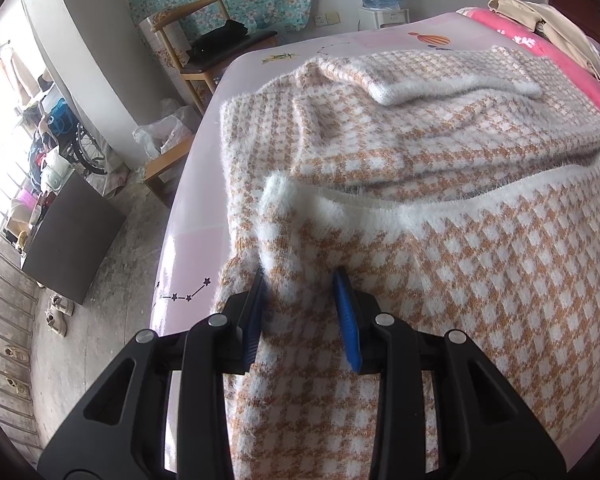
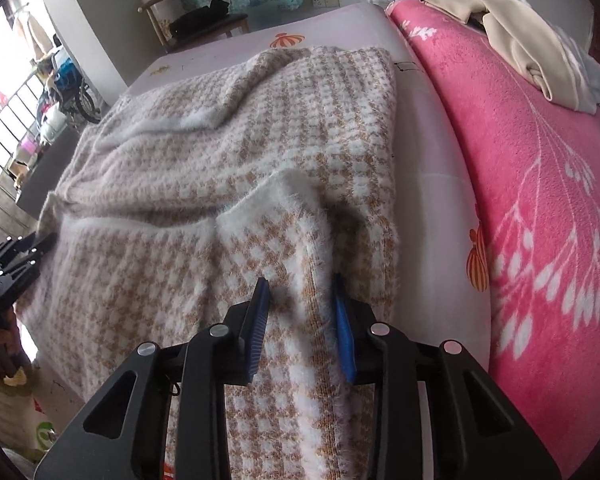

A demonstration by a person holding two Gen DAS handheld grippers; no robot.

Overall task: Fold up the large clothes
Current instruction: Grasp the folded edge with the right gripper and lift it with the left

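A fuzzy orange-and-white houndstooth sweater (image 1: 440, 152) lies spread on the bed; it also shows in the right wrist view (image 2: 228, 148). Its near part with the white hem is lifted and folded over the rest. My left gripper (image 1: 302, 280) has blue-padded jaws with a wide gap, and a lifted fold of the sweater's left corner fills that gap. My right gripper (image 2: 300, 284) stands the same way around the sweater's right corner. The left gripper also shows at the left edge of the right wrist view (image 2: 16, 256). A sleeve (image 1: 452, 80) is folded across the far part.
The bed has a pale pink sheet (image 1: 192, 248) and a bright pink blanket (image 2: 540, 184) on the right with beige clothes (image 2: 512, 40) piled on it. A wooden chair (image 1: 204, 48), a dark box (image 1: 72, 240) and shoes (image 1: 58, 312) stand on the floor to the left.
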